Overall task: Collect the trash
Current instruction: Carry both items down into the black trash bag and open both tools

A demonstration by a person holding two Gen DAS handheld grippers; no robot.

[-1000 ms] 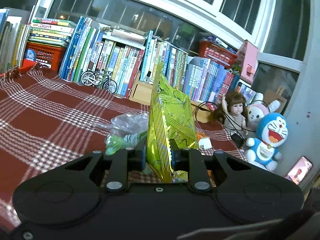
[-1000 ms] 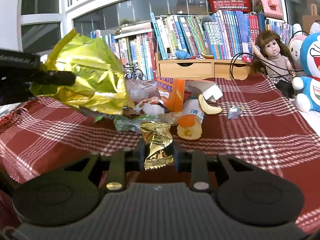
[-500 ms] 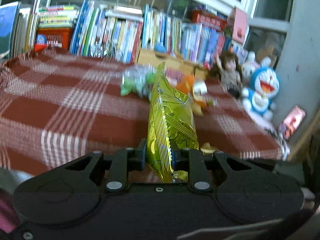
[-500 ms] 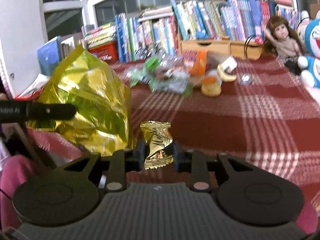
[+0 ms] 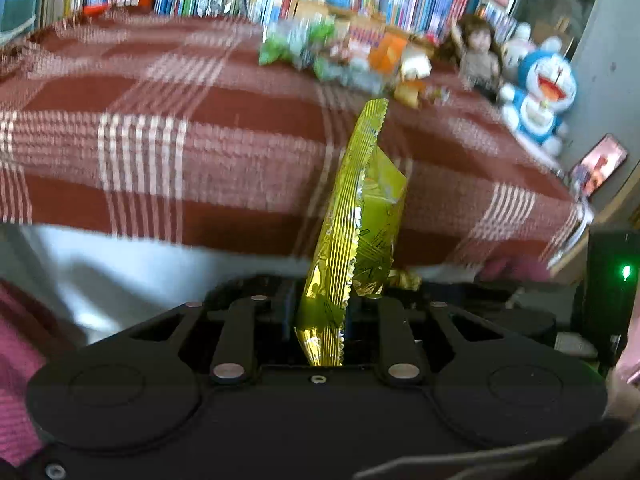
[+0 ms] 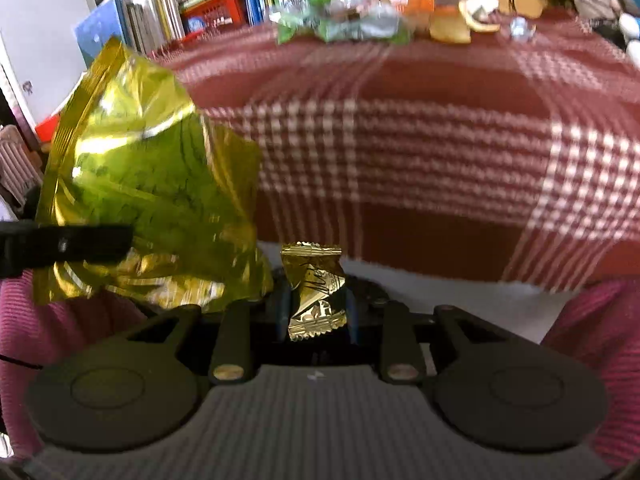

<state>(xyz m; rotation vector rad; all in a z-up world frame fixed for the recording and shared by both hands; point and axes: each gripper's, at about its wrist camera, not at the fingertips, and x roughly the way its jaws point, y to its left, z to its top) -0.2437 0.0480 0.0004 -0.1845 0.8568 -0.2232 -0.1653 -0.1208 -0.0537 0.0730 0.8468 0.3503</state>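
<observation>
Trash pile (image 5: 352, 56) blurred, wrapper (image 6: 314, 292) (partly hidden)

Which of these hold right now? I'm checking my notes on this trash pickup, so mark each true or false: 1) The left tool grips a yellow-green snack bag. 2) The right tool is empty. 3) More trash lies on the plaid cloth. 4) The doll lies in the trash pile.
1) True: the left tool is shut on the yellow-green snack bag.
2) False: the right tool is shut on a small gold wrapper.
3) True: a trash pile sits on the plaid cloth near the books.
4) False: the doll sits upright beside the blue plush toy, apart from the pile.
</observation>
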